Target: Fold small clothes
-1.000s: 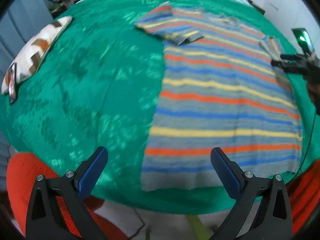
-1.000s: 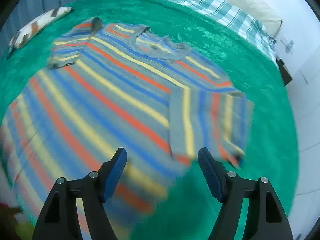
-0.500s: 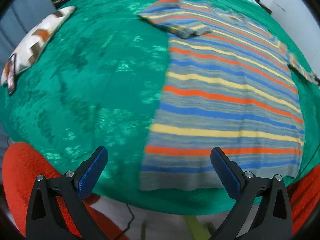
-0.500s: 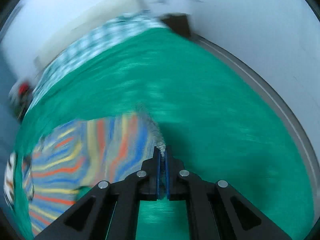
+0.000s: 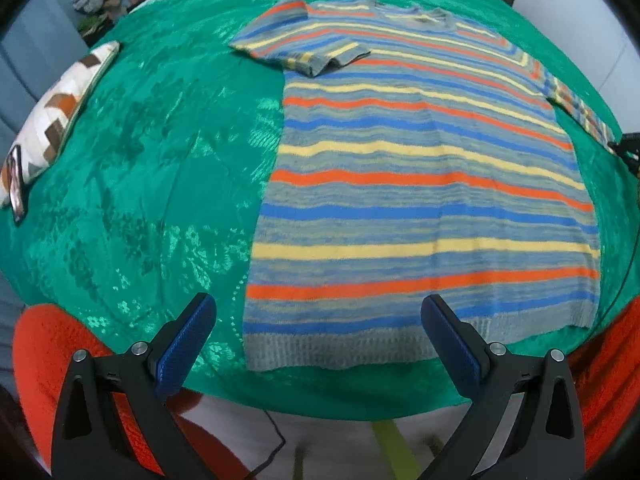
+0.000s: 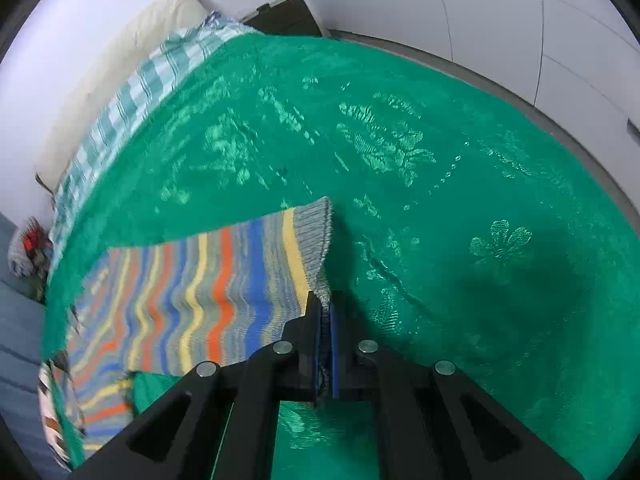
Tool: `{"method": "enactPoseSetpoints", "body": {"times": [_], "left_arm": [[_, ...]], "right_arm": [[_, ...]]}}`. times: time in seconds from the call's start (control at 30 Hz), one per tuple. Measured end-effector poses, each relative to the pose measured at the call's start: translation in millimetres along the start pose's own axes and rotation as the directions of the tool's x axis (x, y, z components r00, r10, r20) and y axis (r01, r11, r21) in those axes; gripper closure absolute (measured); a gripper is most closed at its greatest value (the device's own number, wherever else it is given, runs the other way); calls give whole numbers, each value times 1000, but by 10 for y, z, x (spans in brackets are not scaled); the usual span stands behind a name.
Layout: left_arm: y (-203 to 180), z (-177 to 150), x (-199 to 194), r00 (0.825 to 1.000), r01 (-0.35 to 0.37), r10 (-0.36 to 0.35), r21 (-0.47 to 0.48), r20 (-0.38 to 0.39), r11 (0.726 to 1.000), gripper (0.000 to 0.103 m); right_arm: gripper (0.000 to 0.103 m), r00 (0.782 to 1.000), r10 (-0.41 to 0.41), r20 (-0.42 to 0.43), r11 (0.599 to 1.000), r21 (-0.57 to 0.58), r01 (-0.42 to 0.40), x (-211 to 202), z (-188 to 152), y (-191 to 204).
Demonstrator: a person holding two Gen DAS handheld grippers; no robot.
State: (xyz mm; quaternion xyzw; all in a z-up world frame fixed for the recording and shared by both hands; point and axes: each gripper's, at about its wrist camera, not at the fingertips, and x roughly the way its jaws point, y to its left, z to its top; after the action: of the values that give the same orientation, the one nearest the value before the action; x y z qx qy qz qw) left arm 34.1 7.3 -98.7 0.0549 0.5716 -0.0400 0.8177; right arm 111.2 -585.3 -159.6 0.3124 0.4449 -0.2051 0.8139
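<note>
In the left wrist view, a striped shirt [image 5: 420,184] lies flat on a green blanket [image 5: 140,160] on the bed. One sleeve [image 5: 304,46] is folded over at the top. The left hand-held gripper [image 5: 320,340] hangs over the shirt's bottom edge with its blue fingers [image 5: 184,344] spread wide and nothing between them. A patterned pillow [image 5: 60,112] lies far to the left. In the right wrist view, the right hand-held gripper [image 6: 326,312] is pressed together, pinching the gray cuff of the shirt's other sleeve [image 6: 256,272] just above the green blanket [image 6: 460,200].

Right claw [image 6: 326,308] swung out sideways, rolled, clamped onto striped sweater [image 5: 420,184] sleeve cuff [image 6: 316,236], stretching sleeve outward.
</note>
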Motion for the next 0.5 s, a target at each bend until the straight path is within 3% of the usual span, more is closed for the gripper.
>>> {"method": "enactPoseSetpoints", "body": {"times": [0.1,0.2,0.23,0.33,0.43,0.5], "left_arm": [[46,6,-34,1000,-9,9,-18,13,1000,1],[113,-16,-107,999,-13,15,-34,48,999,1],[133,-25,-108,999,-14,16,-38,51,999,1],[177,-48,-36,1000,2,0,-59,28,998,1],[190,-52,-1,999,35,-35,-76,6,997,1],[195,-53,-45,999,42,-41,-75,20,996,1]], "right_arm": [[98,999,-29,12,999,-41,30,11,-9,60],[71,994,-80,68,994,-65,84,-143,-36,103],[57,989,-93,119,993,-68,101,-260,-52,137],[54,983,-59,177,984,-155,86,-387,-66,351],[54,995,46,92,968,-251,-21,-254,-106,587],[54,998,51,40,961,-275,-38,-124,-149,639]]}}
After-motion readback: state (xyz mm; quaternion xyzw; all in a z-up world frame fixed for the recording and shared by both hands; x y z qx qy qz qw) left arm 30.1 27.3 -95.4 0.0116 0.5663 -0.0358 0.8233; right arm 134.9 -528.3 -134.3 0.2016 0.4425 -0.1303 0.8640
